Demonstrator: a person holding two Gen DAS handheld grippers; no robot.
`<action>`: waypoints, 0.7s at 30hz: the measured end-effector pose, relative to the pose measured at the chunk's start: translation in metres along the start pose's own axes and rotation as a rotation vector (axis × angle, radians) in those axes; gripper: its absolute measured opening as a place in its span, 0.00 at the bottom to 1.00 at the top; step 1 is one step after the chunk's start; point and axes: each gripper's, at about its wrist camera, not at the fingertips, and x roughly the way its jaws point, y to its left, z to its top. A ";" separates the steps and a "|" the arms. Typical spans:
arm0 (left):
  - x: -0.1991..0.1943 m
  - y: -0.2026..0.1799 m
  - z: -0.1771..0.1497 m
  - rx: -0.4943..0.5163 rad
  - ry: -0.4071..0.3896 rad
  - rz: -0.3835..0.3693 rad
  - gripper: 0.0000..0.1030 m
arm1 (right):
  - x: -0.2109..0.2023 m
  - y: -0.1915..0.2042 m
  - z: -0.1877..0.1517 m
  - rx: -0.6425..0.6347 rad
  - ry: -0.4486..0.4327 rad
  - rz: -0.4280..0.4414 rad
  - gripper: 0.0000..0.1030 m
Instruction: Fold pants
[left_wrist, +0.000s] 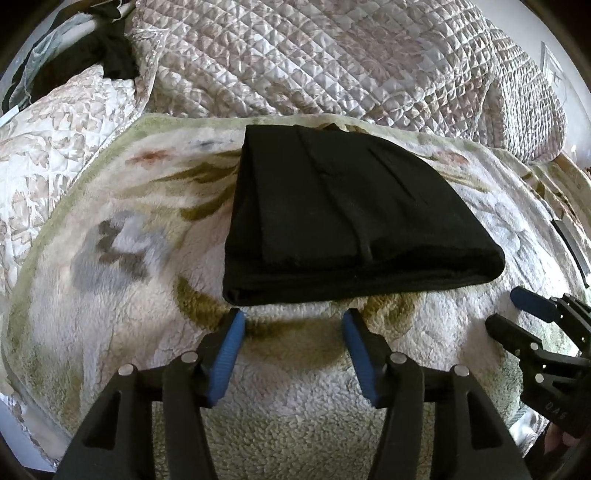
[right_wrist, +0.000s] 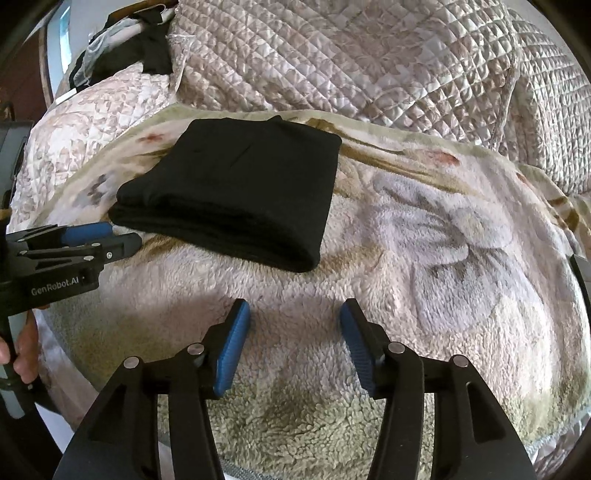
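Note:
Black pants (left_wrist: 343, 218) lie folded into a thick rectangle on a fluffy floral blanket (left_wrist: 110, 251). My left gripper (left_wrist: 293, 321) hovers just in front of the near folded edge, open, with nothing between its blue pads. In the right wrist view the same pants (right_wrist: 240, 199) lie up and to the left. My right gripper (right_wrist: 295, 314) stands open over bare blanket (right_wrist: 443, 236), apart from the pants. The left gripper (right_wrist: 118, 236) shows at that view's left edge, and the right gripper (left_wrist: 513, 310) at the left wrist view's right edge.
A quilted cover (left_wrist: 332, 59) is heaped behind the blanket. Dark clothes (left_wrist: 110, 55) lie at the far left corner. A person's hand (right_wrist: 22, 350) grips the left tool's handle. The blanket's edge drops off near the bottom left.

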 end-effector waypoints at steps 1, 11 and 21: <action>0.000 0.000 0.000 0.002 0.000 0.002 0.58 | 0.000 0.000 0.000 -0.001 0.000 -0.001 0.51; 0.002 0.000 0.000 -0.007 0.004 0.001 0.60 | 0.000 0.001 0.000 -0.002 0.000 -0.002 0.52; 0.002 -0.001 0.000 -0.009 0.008 0.020 0.61 | 0.000 0.000 0.000 -0.004 0.000 -0.003 0.52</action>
